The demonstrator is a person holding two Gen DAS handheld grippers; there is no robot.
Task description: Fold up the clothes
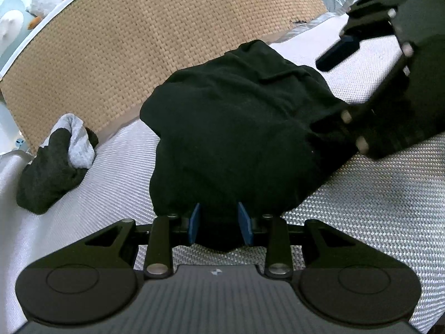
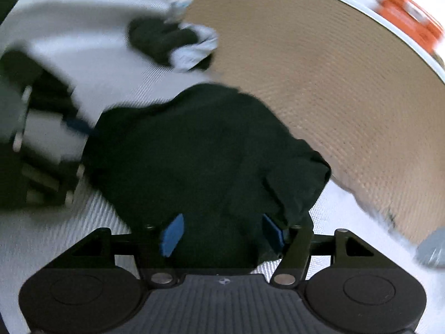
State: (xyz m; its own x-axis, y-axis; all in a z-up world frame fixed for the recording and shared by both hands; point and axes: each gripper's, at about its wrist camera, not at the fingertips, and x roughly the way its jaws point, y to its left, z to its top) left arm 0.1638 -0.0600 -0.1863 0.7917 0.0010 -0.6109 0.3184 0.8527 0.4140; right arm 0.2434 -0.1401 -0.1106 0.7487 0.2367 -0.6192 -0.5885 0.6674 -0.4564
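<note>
Visibly, one black garment (image 1: 236,128), left hand-held gripper (image 1: 219,222) pinching it, right hand-held gripper (image 2: 219,233) spread wide, unclamped.

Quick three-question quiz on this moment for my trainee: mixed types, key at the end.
1. True or false: the grey-and-black bundle touches the black garment.
2. What colour are the pads on each hand-held gripper? A) blue B) red C) green
3. Which hand-held gripper has its jaws wider apart, the left or the right?

Key
1. False: white cover shows between them.
2. A.
3. The right. It is open over the garment, while the left is closed on the garment's near edge.
</note>
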